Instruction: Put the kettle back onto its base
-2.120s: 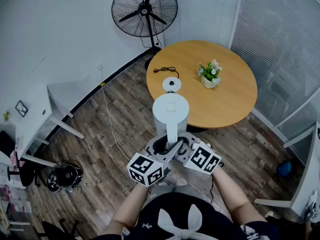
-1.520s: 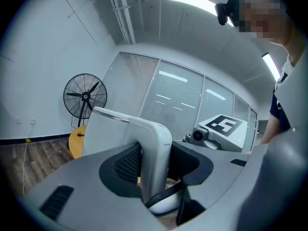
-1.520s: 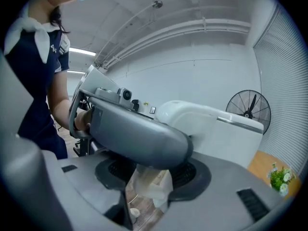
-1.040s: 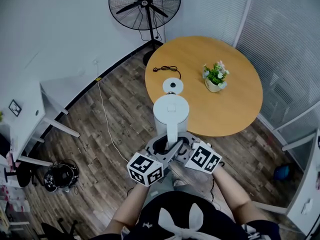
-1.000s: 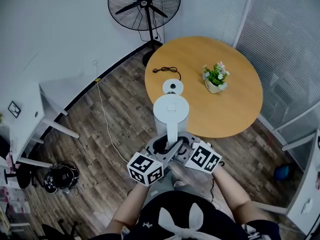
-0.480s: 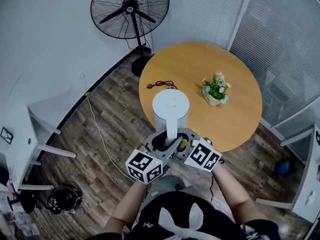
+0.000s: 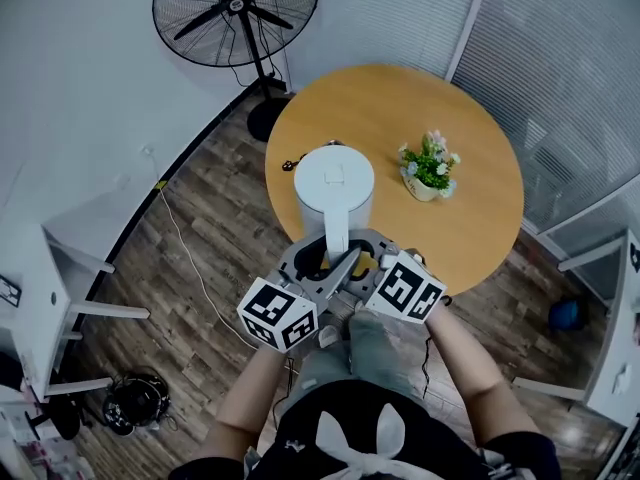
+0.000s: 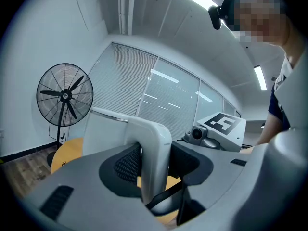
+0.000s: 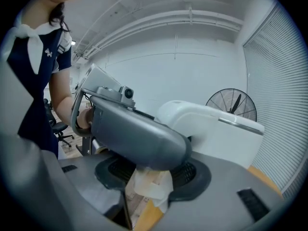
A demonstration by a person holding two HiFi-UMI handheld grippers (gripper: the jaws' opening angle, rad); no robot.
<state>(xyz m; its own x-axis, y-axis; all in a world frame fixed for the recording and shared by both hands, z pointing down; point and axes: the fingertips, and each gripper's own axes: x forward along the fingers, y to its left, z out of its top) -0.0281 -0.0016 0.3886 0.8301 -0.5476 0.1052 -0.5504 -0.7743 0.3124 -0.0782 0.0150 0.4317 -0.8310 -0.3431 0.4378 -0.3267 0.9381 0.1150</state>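
Head view: the white kettle (image 7: 334,183) sits over the near-left part of the round wooden worktop (image 7: 470,218), body upright, its handle (image 7: 337,240) turned toward the person. The base is not visible; it may lie hidden beneath the kettle. Whether the kettle is seated or hanging above the worktop cannot be told.

Claw state: in the left gripper view the left claw (image 8: 154,167) is clamped on the handle, with its ribbed pads against both sides. In the right gripper view the right claw (image 9: 151,177) stands wide, crossing under the left one. The lower handle is between its pads, and it appears to be pinching it.

Risks, as judged:
- The base cannot be seen under the kettle body, so the kettle may come down off-centre and sit tilted on the connector.
- Two claws share one narrow, smooth handle and are crossed. Uneven pull from either could twist the kettle or let it slip.
- The kettle is close to the worktop's edge, so a tilt could tip it toward the floor.
- A cord with plug (image 7: 291,164) lies just beside the kettle and could catch or be dragged.
- The potted plant (image 7: 428,166) is near on the right, and a sideways swing could strike it.

Markings: no brand or text can be read. The lid bears a faint mark too small to read. The marker cubes (image 7: 277,314) carry only black-and-white square patterns.
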